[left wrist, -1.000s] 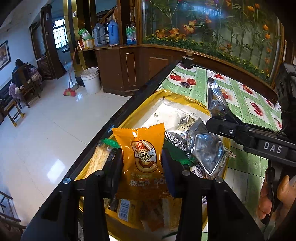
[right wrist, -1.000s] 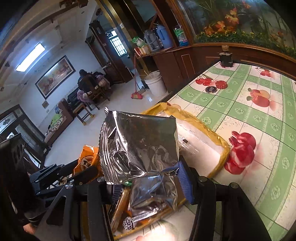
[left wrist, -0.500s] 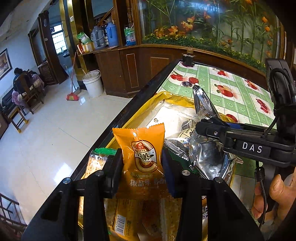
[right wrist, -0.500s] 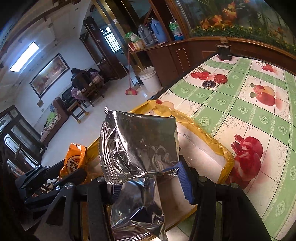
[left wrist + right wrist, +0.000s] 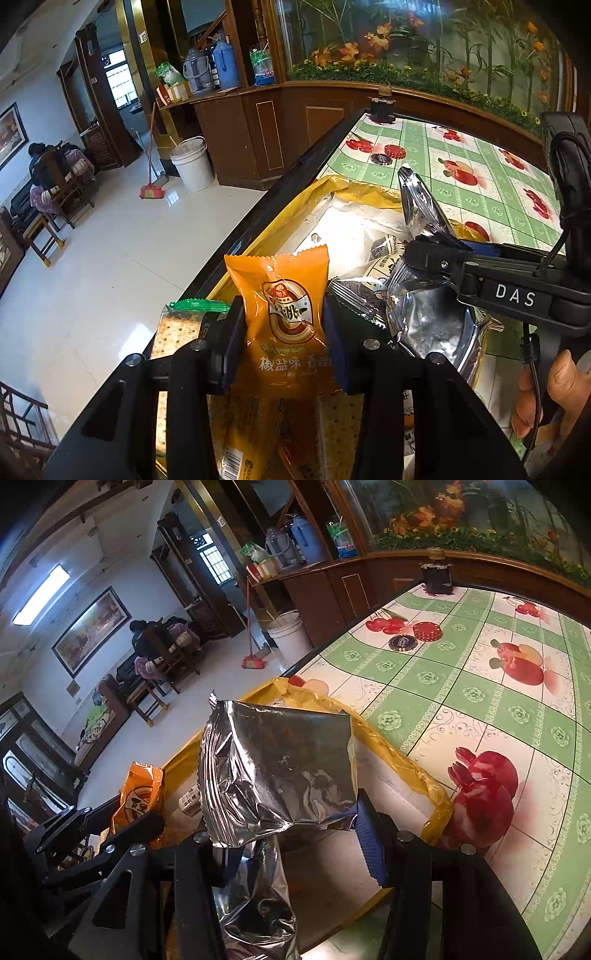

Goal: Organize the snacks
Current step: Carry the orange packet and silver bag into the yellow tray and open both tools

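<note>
My left gripper point(image 5: 282, 343) is shut on an orange snack packet point(image 5: 284, 314) and holds it upright above a yellow-lined box point(image 5: 295, 206) of snacks. My right gripper point(image 5: 291, 834) is shut on a silver foil packet point(image 5: 277, 771), held above the same box point(image 5: 436, 794); a second foil bag point(image 5: 258, 897) hangs below it. The right gripper point(image 5: 436, 254) with its foil packet point(image 5: 417, 206) also shows in the left wrist view. The left gripper's orange packet point(image 5: 138, 797) shows in the right wrist view. Cracker packs point(image 5: 170, 332) lie in the box.
The box sits at the left edge of a table with a green and white fruit-print cloth point(image 5: 480, 686). A red lid point(image 5: 426, 630), a dark lid point(image 5: 402, 642) and a black pot point(image 5: 437, 576) stand on it. The floor point(image 5: 92, 277) drops away left.
Both grippers have risen and moved back a little with their packets. The right gripper's foil packet is higher over the box, nearer the white lining.
</note>
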